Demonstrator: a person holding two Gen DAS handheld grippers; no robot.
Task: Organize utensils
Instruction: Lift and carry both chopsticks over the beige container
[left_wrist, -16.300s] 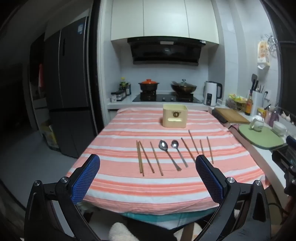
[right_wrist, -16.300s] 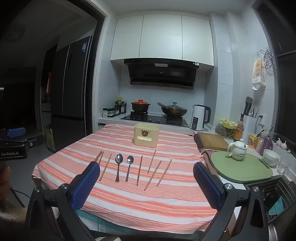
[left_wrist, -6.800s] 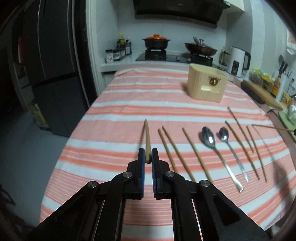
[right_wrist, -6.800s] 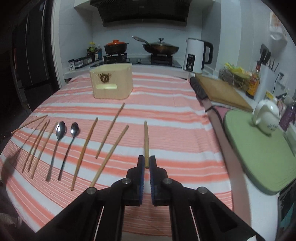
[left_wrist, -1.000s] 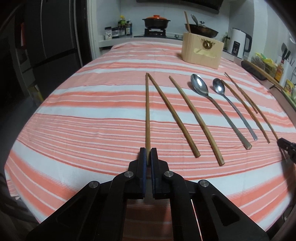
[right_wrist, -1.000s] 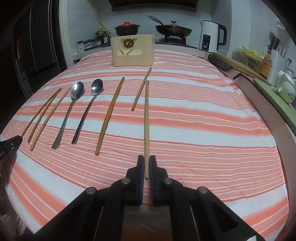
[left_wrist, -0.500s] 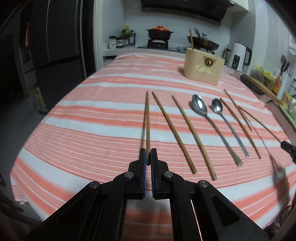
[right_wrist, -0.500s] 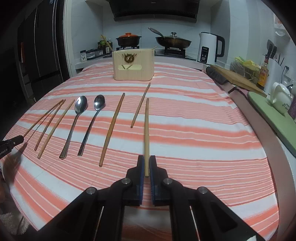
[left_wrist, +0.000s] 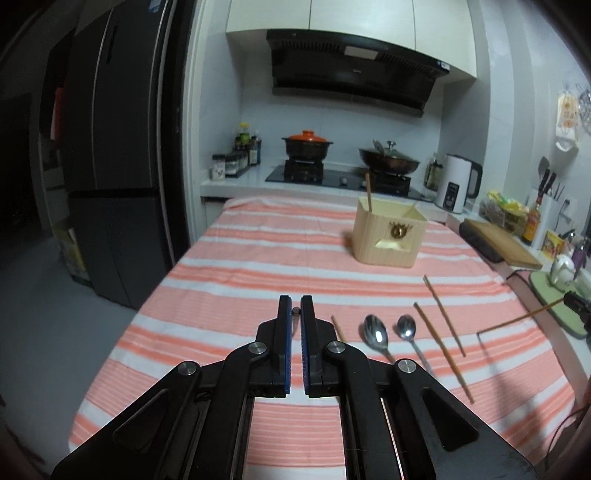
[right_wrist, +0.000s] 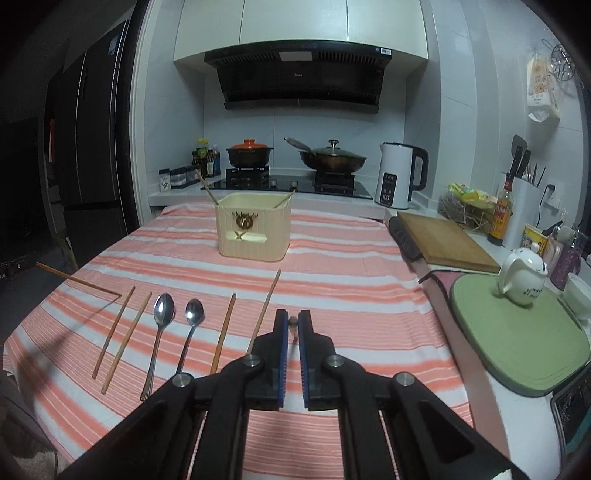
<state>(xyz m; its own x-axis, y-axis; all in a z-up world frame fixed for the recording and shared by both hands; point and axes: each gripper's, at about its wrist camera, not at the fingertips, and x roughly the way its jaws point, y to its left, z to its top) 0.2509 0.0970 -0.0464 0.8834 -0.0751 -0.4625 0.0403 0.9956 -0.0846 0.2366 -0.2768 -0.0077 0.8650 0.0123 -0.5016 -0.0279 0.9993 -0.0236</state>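
Striped tablecloth (right_wrist: 351, 280), viewed along my two grippers, from left to right. At far left my left gripper (left_wrist: 295, 312) is clamped narrowly on one wooden chopstick (left_wrist: 295, 311), seen end-on between the blue pads in the left wrist view; in the right wrist view the same chopstick (right_wrist: 79, 279) appears lifted above the cloth's left edge, slanting down to the right. Next on the cloth lie two chopsticks (right_wrist: 122, 334) side by side, then a large spoon (right_wrist: 159, 334) and a small spoon (right_wrist: 191, 330), bowls away from me, then two more chopsticks (right_wrist: 223, 332) spaced apart. Beside these my right gripper (right_wrist: 293, 321) is closed narrowly on another chopstick (right_wrist: 293, 320), also seen end-on; in the left wrist view that chopstick (left_wrist: 517, 320) is raised off the cloth at right, tip toward the table. Farther back, near the table's middle, stands the cream utensil holder (right_wrist: 253, 230), with one chopstick (right_wrist: 207, 188) leaning out at its left corner and another (right_wrist: 284, 199) at its right corner. To the right, off the cloth, lie a wooden cutting board (right_wrist: 443, 240) and a green mat (right_wrist: 517, 339) bearing a white teapot (right_wrist: 522, 278).
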